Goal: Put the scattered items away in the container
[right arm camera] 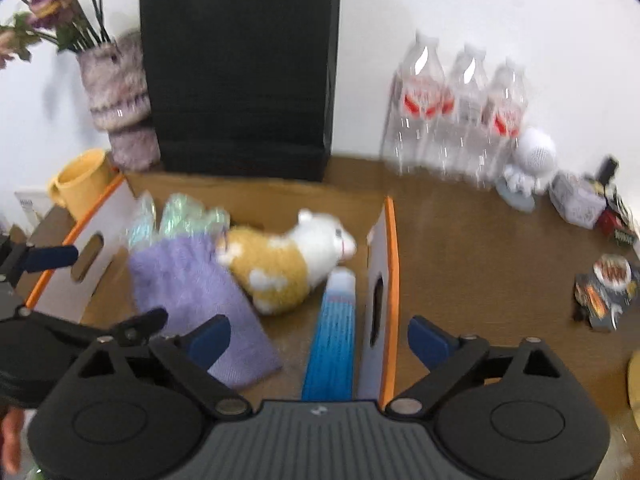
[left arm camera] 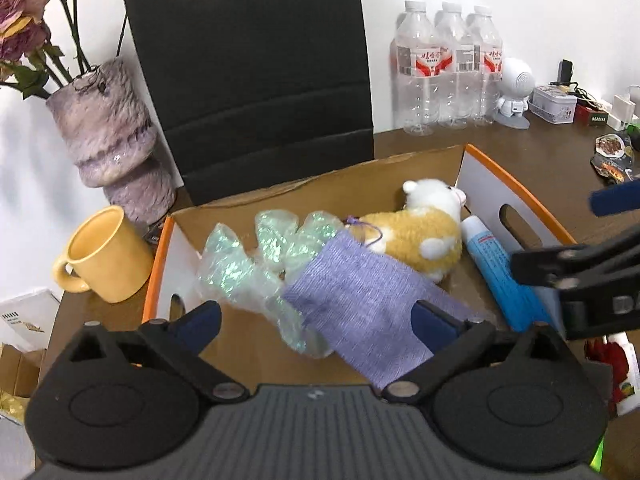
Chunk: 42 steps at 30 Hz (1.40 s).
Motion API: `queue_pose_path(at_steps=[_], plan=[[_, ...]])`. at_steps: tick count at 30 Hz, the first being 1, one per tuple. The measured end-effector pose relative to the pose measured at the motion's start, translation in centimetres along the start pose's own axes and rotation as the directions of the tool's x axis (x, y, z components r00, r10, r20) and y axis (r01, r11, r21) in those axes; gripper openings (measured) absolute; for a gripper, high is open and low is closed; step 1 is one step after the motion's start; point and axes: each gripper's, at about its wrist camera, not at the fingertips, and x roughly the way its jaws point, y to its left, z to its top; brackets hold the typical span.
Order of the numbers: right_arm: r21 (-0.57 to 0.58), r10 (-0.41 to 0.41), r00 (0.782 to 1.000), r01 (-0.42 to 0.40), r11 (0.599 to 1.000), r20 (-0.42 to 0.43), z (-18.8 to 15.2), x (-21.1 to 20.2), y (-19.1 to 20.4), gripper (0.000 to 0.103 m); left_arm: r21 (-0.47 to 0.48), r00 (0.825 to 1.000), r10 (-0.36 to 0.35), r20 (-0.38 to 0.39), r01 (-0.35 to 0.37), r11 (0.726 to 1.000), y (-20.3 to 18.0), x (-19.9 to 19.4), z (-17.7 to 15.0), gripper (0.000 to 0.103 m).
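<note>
The box (left arm camera: 486, 178) sat on the brown table (left arm camera: 532, 152), open at the top. It held 4 items: a plush (left arm camera: 416, 236), a purple pouch (left arm camera: 360, 304), a clear bag (left arm camera: 248, 276) and a blue tube (left arm camera: 500, 272). The pouch lay partly over the bag and touched the plush; the tube lay along the right wall.

The left gripper (left arm camera: 316, 316) hung above the near side of the box. Its jaws stood wide apart and held nothing. The pouch lay below and between its fingers (left arm camera: 434, 322); contact could not be confirmed.

The right gripper (right arm camera: 318, 336) hung over the right wall of the box (right arm camera: 390, 280), 1 finger inside and 1 outside. Its jaws were also spread wide and empty. This view was blurred.

Snack packets (right arm camera: 606, 292) lay on the table well to the right of the box and appeared to be the remaining loose items.

Recommended procedure for the step in hand:
1. Lift each gripper straight up, clear of the walls, before moving sideways.
2. Keep the right fingers off the wall to avoid shifting the box.
3. Approach a packet from above with the jaws fully apart.
4. Clamp across the packet's narrow side.
5. Release low inside the box, onto free floor near the front.
</note>
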Motion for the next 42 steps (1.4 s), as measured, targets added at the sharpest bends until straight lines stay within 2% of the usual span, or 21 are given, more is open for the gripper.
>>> queue_pose_path(at_steps=[3,5,8,11,16,22,26,29,31,33,37,40,42], plan=[[0.021,-0.006,0.997,0.008,1.000,-0.079,0.2,-0.3,-0.1,0.096,-0.016,0.998,0.002,-0.063,-0.003,1.000,0.6,0.5,-0.1,0.103],[0.056,0.031,0.995,-0.026,0.998,-0.100,0.0,-0.4,-0.4,0.096,-0.038,0.995,-0.011,-0.098,0.007,0.999,1.3,0.7,-0.1,0.103],[0.117,0.104,0.987,-0.090,0.989,-0.122,-0.3,-0.4,-0.7,0.096,-0.074,0.993,-0.007,-0.116,-0.002,0.997,2.7,0.3,-0.6,0.103],[0.124,0.115,0.985,-0.098,0.987,-0.130,-0.4,-0.3,-0.3,0.096,-0.101,0.993,-0.005,-0.117,-0.007,0.995,3.4,-0.2,-0.7,0.103],[0.120,0.110,0.989,-0.098,0.988,-0.103,-0.5,-0.6,0.1,0.096,-0.110,0.991,-0.016,-0.135,0.001,0.994,3.9,-0.4,-0.9,0.103],[0.135,0.126,0.990,-0.116,0.984,-0.068,-0.9,-1.7,-0.1,0.097,-0.072,0.990,0.023,-0.142,-0.033,0.997,3.2,-0.6,-0.9,0.103],[0.091,0.069,0.996,-0.064,0.994,-0.052,-1.1,-2.3,0.0,0.097,-0.057,0.989,0.034,-0.146,-0.043,0.997,3.1,-0.7,-1.0,0.103],[0.108,0.080,0.997,-0.078,0.991,-0.023,-1.3,-3.0,-0.4,0.097,-0.040,0.993,0.070,-0.099,-0.074,0.996,3.2,-3.1,-0.8,0.103],[0.138,0.109,0.994,-0.106,0.985,-0.017,-1.4,-3.6,-0.9,0.097,-0.093,0.996,0.083,0.016,-0.081,0.992,3.8,-7.3,-0.8,0.103],[0.155,0.130,0.992,-0.128,0.980,-0.001,-1.7,-5.0,-1.2,0.097,-0.156,0.994,0.061,0.094,-0.046,0.987,4.4,-10.6,-1.3,0.103],[0.155,0.146,0.986,-0.156,0.976,0.076,-3.1,-9.3,-1.4,0.098,-0.120,0.989,0.113,0.099,-0.101,0.988,3.4,-14.1,-2.5,0.103],[0.126,0.124,0.981,-0.144,0.982,0.151,-5.3,-12.9,-1.2,0.103,-0.118,0.990,0.100,0.099,-0.088,0.989,2.4,-16.0,-4.4,0.103],[0.096,0.090,0.976,-0.111,0.989,0.198,-7.9,-14.8,-0.8,0.103,-0.110,0.985,0.110,0.135,-0.095,0.989,0.9,-17.9,-6.9,0.103]])
